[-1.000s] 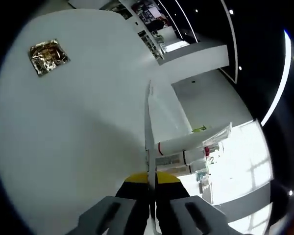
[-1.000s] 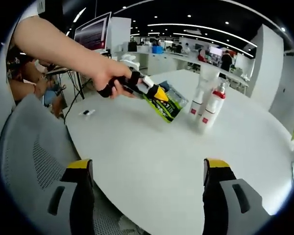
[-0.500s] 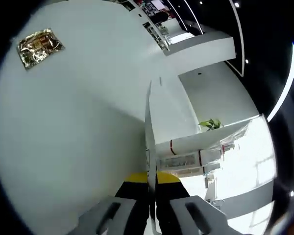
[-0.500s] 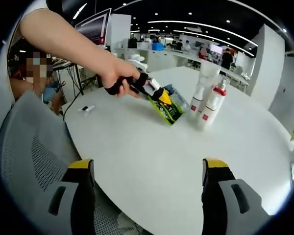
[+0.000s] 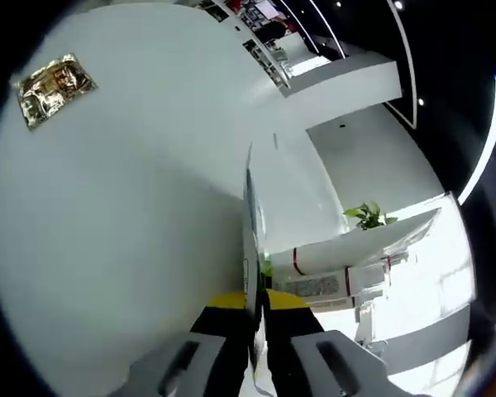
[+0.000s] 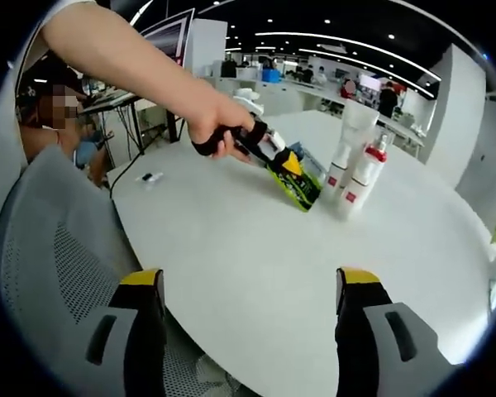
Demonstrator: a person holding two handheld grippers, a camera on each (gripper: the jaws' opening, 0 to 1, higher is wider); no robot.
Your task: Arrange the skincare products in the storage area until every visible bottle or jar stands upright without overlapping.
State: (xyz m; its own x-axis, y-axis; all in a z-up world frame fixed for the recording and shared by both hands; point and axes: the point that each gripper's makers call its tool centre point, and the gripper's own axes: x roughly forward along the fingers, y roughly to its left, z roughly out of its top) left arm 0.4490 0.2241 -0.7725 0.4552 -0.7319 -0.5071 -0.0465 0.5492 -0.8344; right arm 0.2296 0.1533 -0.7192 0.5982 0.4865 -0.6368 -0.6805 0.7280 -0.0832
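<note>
Beside the two red-capped white pump bottles point(image 6: 354, 180), left gripper point(image 6: 288, 165) jaws clamped on flat green printed sachet point(image 6: 299, 187) | set it down gently, likely upright, clear of bottles | right gripper point(image 6: 250, 318) jaws apart, idle | round white tabletop point(image 6: 256, 256); gold foil packet point(image 5: 51, 78); open-plan office.

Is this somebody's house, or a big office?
Probably a big open office. Past the round white table there is a monitor, long desks with people, a mesh chair and rows of ceiling lights.
</note>
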